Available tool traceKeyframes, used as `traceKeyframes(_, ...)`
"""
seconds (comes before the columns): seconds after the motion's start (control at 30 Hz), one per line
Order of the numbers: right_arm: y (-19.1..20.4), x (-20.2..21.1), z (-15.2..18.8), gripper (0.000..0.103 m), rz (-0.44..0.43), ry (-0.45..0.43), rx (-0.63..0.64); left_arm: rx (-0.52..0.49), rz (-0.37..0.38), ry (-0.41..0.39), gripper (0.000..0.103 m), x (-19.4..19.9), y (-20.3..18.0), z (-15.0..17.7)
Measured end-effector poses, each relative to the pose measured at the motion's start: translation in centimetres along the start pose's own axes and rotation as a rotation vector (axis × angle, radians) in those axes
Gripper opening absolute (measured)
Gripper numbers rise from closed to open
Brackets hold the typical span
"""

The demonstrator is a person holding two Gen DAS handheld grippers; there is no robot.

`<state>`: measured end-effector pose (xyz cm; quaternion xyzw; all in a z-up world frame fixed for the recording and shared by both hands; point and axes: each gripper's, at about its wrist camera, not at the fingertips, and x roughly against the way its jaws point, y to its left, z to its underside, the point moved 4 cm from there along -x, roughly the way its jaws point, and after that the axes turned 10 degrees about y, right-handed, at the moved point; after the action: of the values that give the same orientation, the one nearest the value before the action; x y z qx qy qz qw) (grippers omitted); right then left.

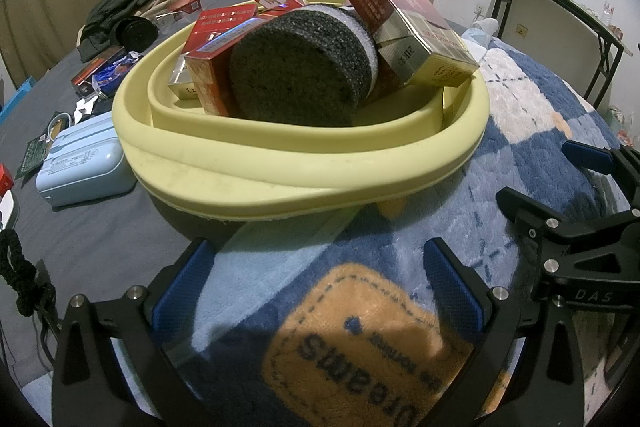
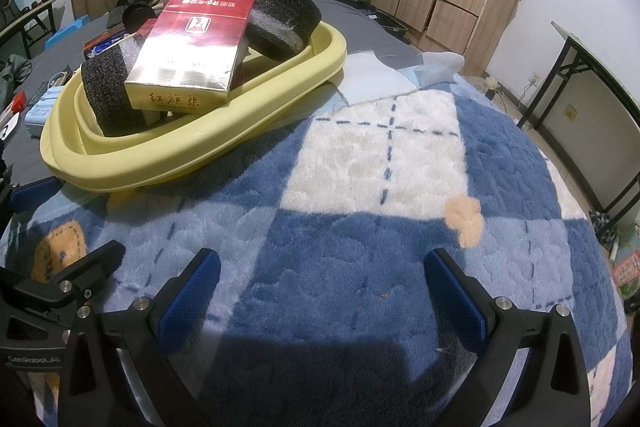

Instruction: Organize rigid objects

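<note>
Both grippers hang empty over the blanket, with the full basin just beyond them.

The left gripper [image 1: 318,287] and the right gripper [image 2: 320,291] each have their blue pads spread wide, holding nothing, low in frame above the blue checked blanket [image 2: 360,227]. Past them, the yellow basin [image 1: 280,163] sits mid-frame, piled with red cigarette packs [image 2: 192,43] and dark foam discs [image 1: 296,75]. A pale blue case [image 1: 84,167] lies at its left.

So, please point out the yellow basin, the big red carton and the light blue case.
yellow basin [image 1: 280,163]: left wrist view, on the near rim.
big red carton [image 2: 192,39]: right wrist view, on its red top face.
light blue case [image 1: 86,163]: left wrist view, on its top face.
</note>
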<state>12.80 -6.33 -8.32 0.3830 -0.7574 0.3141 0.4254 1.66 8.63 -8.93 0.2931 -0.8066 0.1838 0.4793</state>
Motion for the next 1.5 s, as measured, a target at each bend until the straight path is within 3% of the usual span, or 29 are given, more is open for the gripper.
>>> traceKeyframes(1.5, -0.02, 0.02, 0.07, 0.103, -0.003, 0.002, 0.0, 0.002, 0.003, 0.0, 0.103, 0.11, 0.03, 0.16)
